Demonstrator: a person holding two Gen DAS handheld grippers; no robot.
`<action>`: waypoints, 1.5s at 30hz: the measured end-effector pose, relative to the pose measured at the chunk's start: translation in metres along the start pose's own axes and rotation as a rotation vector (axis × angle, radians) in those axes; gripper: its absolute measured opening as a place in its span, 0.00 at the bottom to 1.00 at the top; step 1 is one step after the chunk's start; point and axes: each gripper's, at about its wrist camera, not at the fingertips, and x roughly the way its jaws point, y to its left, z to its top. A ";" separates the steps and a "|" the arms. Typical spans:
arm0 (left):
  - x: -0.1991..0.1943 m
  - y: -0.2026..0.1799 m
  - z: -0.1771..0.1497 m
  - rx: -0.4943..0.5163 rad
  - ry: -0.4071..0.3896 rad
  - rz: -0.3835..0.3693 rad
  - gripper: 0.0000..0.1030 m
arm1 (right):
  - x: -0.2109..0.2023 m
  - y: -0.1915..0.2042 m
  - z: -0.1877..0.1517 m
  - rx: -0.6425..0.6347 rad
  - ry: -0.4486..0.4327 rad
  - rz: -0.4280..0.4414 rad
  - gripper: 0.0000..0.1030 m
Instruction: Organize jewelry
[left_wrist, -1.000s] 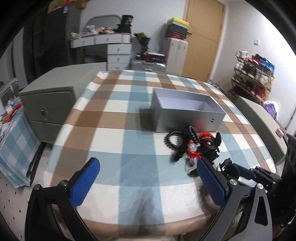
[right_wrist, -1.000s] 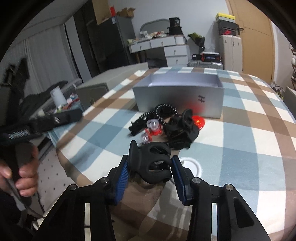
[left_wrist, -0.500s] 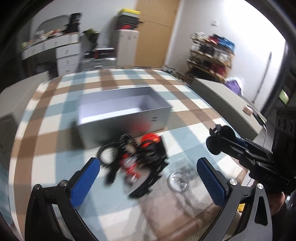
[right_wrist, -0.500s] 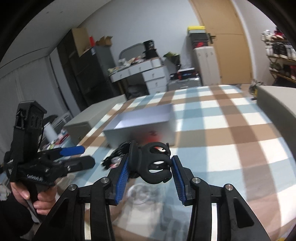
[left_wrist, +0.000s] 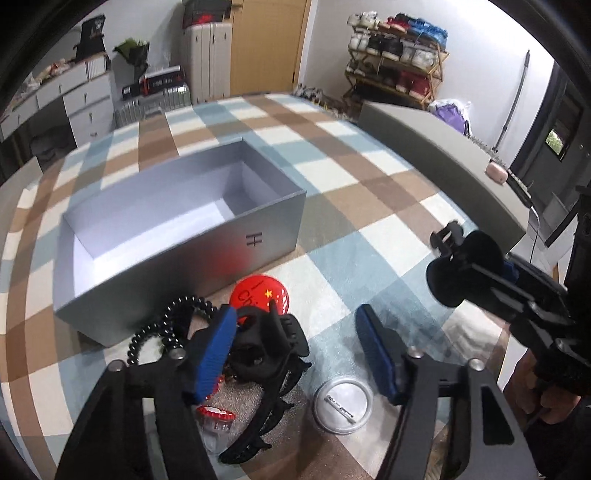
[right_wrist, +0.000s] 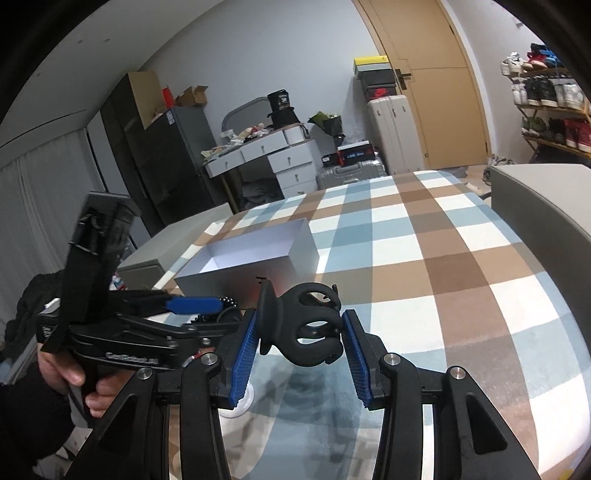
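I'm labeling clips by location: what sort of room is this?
Most likely a lived-in bedroom or spare room at home: a shoe rack by the wall, suitcases near the wooden door, and a cluttered drawer desk behind the checked-cloth table.

Pale grey walls enclose the room; a light wooden door (right_wrist: 439, 85) stands beside a white hard-shell suitcase (right_wrist: 391, 133), a grey drawer desk (right_wrist: 273, 155) (cluttered on top) and a wooden shoe rack (left_wrist: 399, 48).

The silver box (left_wrist: 177, 236) bears a small black mark like a sideways "H" on its front wall. The red round badge (left_wrist: 260, 293) shows yellow stars and part of a word, "Ch". Other lettering is too blurred to read.
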 end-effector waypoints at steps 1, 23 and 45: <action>0.000 0.000 -0.002 0.006 0.006 0.016 0.54 | 0.002 -0.001 0.001 -0.001 -0.001 0.001 0.43; -0.011 -0.015 0.004 0.107 -0.004 0.138 0.02 | 0.000 0.000 0.003 0.008 -0.022 -0.002 0.43; -0.073 0.016 0.053 0.034 -0.272 0.086 0.02 | 0.032 0.030 0.072 -0.020 -0.039 0.131 0.43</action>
